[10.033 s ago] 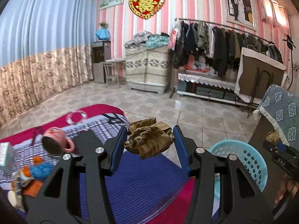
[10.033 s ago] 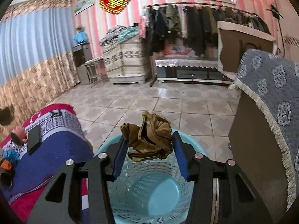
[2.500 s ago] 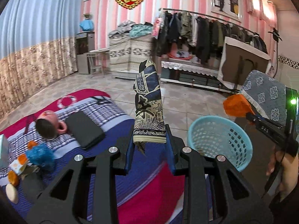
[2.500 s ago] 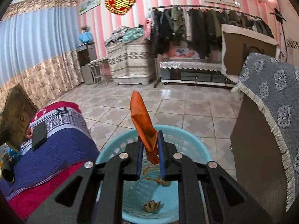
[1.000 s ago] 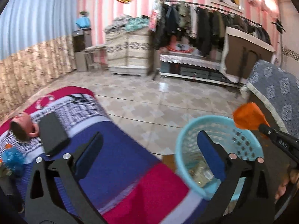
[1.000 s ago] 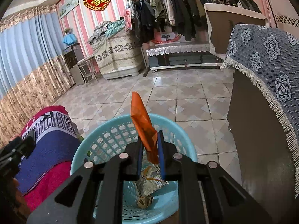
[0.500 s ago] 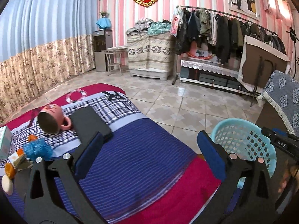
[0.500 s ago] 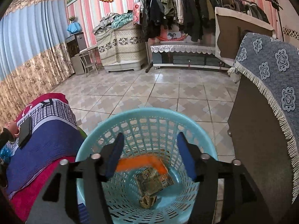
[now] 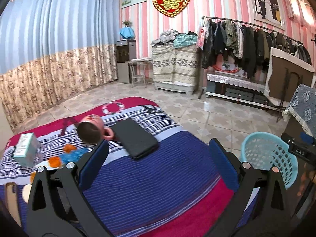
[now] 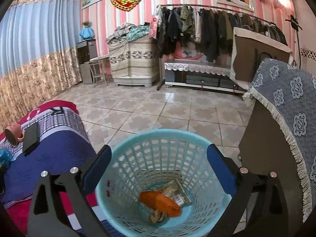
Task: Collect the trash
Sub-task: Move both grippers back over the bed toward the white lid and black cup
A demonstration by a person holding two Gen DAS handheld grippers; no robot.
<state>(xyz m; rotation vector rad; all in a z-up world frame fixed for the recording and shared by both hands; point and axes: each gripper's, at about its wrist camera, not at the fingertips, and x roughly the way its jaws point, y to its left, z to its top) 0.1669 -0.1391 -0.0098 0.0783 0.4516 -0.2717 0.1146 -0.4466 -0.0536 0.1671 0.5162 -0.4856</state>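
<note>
The right tongs [image 10: 157,163] sit right above the light blue plastic mesh basket [image 10: 126,169], and their blue-padded jaws have just been opening. They're spread wide now with nothing between them. Down at the bottom of the basket lies the crumpled orange wrapper [image 10: 160,202], on top of a flattened printed paper packet [image 10: 176,192] and a small brownish scrap [image 10: 157,216]. So that trash is in the bin, clear of the pads.

The left tongs [image 9: 158,157] are let go too, jaws wide apart and empty, hanging over the blue, red and white striped blanket [image 9: 150,185] that covers the surface here; can't tell if it's a bed or a low tabletop underneath. From this view the same basket [image 9: 254,144] sits off to the right on the tiled floor [image 9: 197,114], just beside the blanket's edge.

Stuff on the blanket:
- a pink ceramic mug [image 9: 91,128] lying on its side, mouth toward the camera
- a flat black phone-like slab [image 9: 135,138] just beside the mug
- a small pale teal cardboard box [image 9: 25,147] at the far left
- little orange bits [image 9: 54,161] and a fuzzy blue clump [image 9: 74,154] near the left jaw
</note>
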